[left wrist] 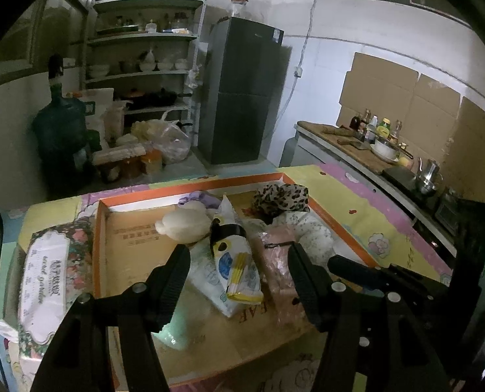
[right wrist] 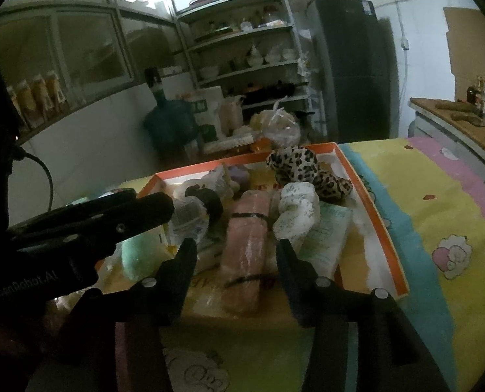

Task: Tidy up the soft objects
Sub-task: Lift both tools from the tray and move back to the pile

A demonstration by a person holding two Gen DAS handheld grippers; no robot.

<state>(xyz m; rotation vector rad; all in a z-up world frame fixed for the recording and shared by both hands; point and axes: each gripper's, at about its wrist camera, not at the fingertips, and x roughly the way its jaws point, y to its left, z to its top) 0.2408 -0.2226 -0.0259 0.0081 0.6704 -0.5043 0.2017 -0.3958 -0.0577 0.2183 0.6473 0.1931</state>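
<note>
Left wrist: left gripper (left wrist: pixel 239 271) above the orange-rimmed box (left wrist: pixel 96 245), fingers apart, nothing clamped; white-and-yellow bag (left wrist: pixel 234 263) lying in the gap below, untouched. Pink roll (left wrist: pixel 276 274) just right of the bag, floral roll (left wrist: pixel 311 232) beyond it, leopard cloth (left wrist: pixel 280 197) at the far edge, cream plush (left wrist: pixel 183 225) left of centre. Tissue pack (left wrist: pixel 44 274) outside the box, on the left. Right gripper (left wrist: pixel 366 269) entering from the right.

Right wrist: right gripper (right wrist: pixel 237 254) over the box's (right wrist: pixel 378 215) near end, fingers apart, gripping nothing; pink roll (right wrist: pixel 250 238) lengthwise between them, lying in the box. Floral roll (right wrist: pixel 296 212) just right, leopard cloth (right wrist: pixel 304 166) behind. Left gripper (right wrist: pixel 134 209) at left, above a green bundle (right wrist: pixel 137 254).
</note>
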